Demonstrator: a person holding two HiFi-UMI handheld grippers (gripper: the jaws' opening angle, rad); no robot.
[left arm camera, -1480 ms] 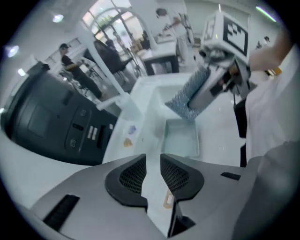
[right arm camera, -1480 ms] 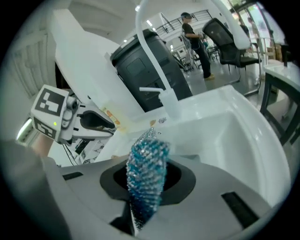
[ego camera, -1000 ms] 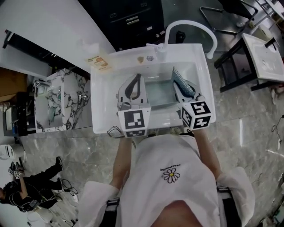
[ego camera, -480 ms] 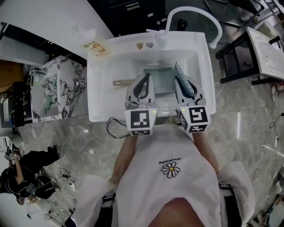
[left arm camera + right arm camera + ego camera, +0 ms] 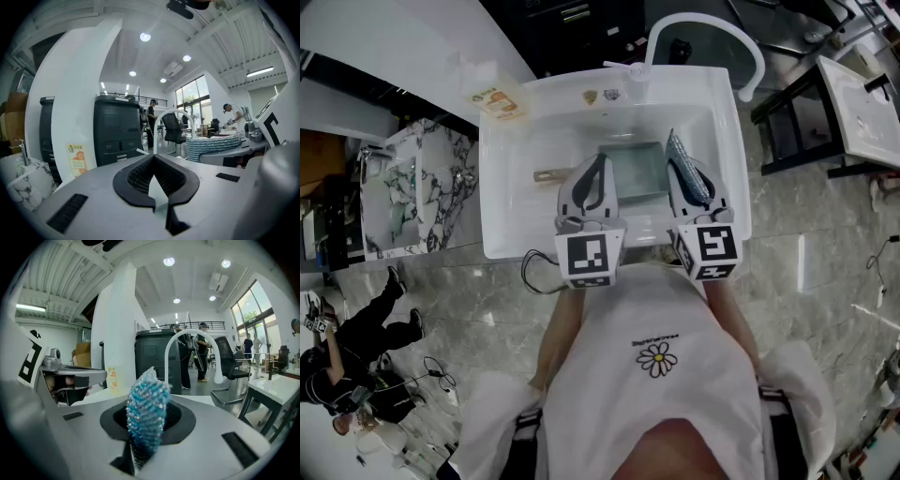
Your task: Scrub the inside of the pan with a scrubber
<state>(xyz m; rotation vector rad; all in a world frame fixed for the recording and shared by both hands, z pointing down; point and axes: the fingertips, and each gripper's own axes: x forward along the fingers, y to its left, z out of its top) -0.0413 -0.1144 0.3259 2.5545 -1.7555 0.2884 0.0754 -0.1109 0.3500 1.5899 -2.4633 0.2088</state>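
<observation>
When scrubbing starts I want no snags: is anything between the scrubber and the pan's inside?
Nothing visible does. The scrubber, in the right gripper, is at the pan's right edge, bare pan beside it. The shut left gripper overlaps the pan's left part.

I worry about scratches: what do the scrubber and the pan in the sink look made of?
The scrubber looks like knitted synthetic mesh, blue with glittery threads, judging by its beaded, sparkling weave. The pan is probably metal with a dull grey-green finish, though too small to be sure. Its handle looks brownish, perhaps wood.
</observation>
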